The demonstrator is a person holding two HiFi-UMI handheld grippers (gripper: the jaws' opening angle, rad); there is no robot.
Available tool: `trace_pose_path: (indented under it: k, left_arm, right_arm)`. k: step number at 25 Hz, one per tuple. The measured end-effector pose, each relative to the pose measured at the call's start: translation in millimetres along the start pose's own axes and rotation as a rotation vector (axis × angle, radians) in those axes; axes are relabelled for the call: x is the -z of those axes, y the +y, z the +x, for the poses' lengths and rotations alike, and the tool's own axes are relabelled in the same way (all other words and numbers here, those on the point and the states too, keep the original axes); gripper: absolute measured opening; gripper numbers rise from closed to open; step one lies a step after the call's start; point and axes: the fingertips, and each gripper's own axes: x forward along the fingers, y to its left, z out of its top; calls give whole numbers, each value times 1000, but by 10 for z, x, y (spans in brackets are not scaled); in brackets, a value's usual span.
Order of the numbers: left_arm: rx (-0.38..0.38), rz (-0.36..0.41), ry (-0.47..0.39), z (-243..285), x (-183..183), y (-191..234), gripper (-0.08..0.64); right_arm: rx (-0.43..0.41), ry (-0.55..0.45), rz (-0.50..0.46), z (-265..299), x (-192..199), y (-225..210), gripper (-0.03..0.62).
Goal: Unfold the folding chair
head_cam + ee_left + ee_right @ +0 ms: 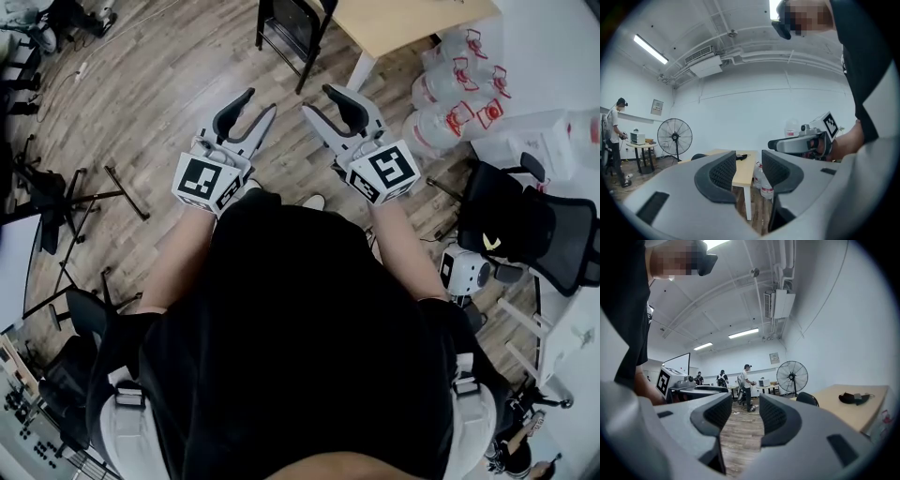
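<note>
Brown wood-plank floor (pixel 159 103) fills the head view. At one o'clock stands a pale wooden table (pixel 412 23) on a white leg, with clear water jugs (pixel 450 94) with red handles clustered just beside it at two o'clock. A black mesh office chair (pixel 534 230) sits at three o'clock, and black stand legs (pixel 75 197) splay at nine o'clock. In the left gripper view a white wall (pixel 740 117) runs behind a black pedestal fan (pixel 674 137) at nine o'clock, with a small table (pixel 647 145) beside it. A tube light (pixel 650 48) glows at ten o'clock and an air-conditioning unit (pixel 705 63) hangs at eleven. In the right gripper view ceiling lights (pixel 743 333) shine at twelve o'clock above people (pixel 746 385) standing far off.
</note>
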Motion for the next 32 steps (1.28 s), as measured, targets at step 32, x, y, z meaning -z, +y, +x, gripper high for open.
trace_pose_path:
  k: [32]
  left_arm:
    - [98, -68, 11, 1113, 288, 2656, 166]
  right_arm:
    - [80, 185, -8, 2659, 153, -1206, 184]
